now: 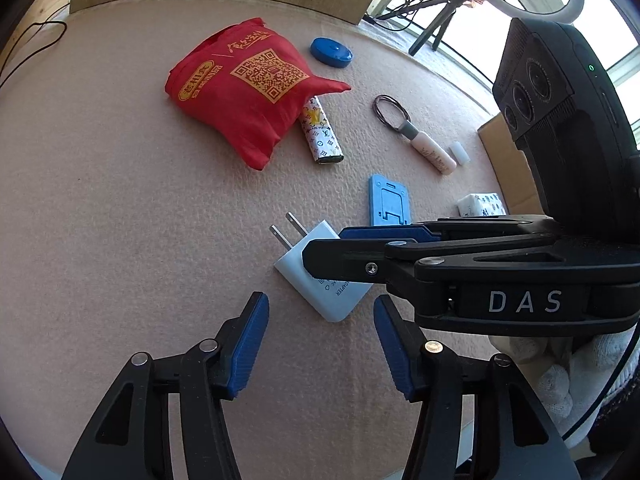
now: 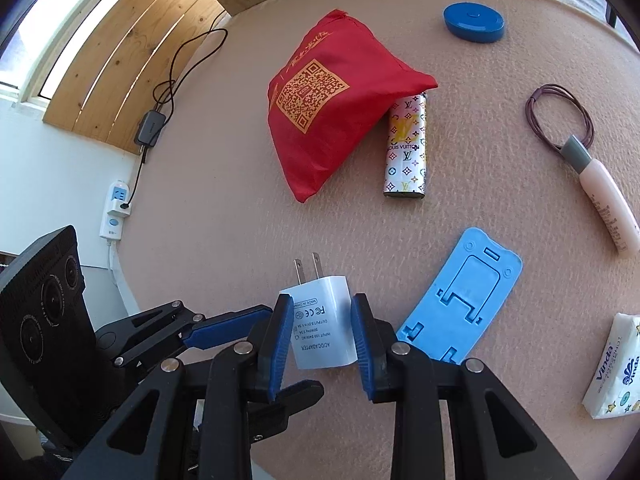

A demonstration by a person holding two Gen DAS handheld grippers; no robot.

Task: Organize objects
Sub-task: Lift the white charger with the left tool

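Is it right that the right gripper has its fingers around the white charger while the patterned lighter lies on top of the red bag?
Not quite. In the right wrist view the lighter lies partly under the red bag, not on top. The right gripper does have its fingers around the white charger.

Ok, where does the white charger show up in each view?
Left wrist: charger just below centre, partly hidden by the right gripper reaching in from the right.
Right wrist: charger low centre, between that gripper's pads, prongs pointing away.
Shared landmark: red bag beyond it.

Bare mat (image 2: pixel 224 200) left of adapter (image 2: pixel 324 320); stand (image 2: pixel 460 304) crowds its right.
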